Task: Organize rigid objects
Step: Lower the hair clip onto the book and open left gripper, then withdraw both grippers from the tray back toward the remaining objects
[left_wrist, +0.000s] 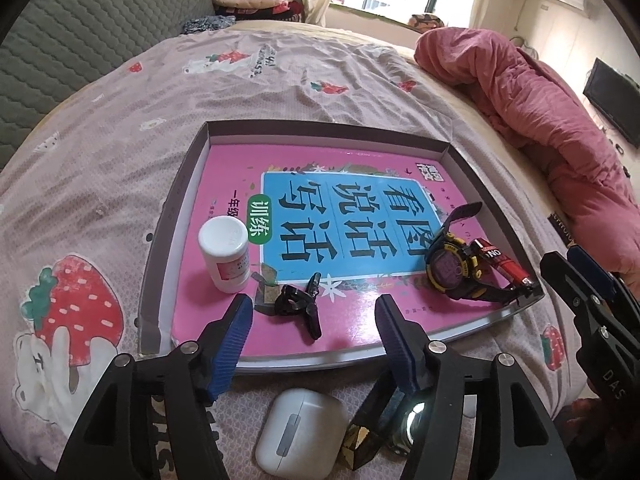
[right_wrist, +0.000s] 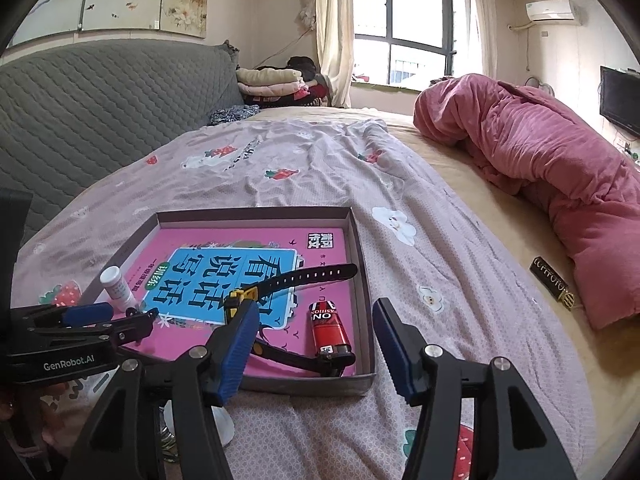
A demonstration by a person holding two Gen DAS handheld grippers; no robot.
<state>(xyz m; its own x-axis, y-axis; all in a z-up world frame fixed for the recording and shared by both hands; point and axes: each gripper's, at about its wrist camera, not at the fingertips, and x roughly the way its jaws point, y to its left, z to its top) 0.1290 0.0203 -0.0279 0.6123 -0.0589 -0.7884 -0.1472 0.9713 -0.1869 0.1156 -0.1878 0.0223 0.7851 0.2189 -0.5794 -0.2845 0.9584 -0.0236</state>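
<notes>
- Shallow tray (left_wrist: pixel 496 184): lies on the bed, lined with a pink book; it holds a white bottle (left_wrist: pixel 225 254), a black clip (left_wrist: pixel 299 305), a watch (left_wrist: pixel 454 270) and a red lighter (left_wrist: pixel 496 264).
- Left gripper (left_wrist: pixel 314 322): jaws spread, nothing between them, hovering over the clip.
- Right gripper (right_wrist: pixel 312 332): jaws spread, empty, near the lighter.
- White earbud case (left_wrist: pixel 300 430) and a gold-black item (left_wrist: pixel 358 440) lie on the bedsheet outside the tray, just below the left gripper.
- Likely next: withdraw clear of placed items, then centre the jaws on the case before closing.
</notes>
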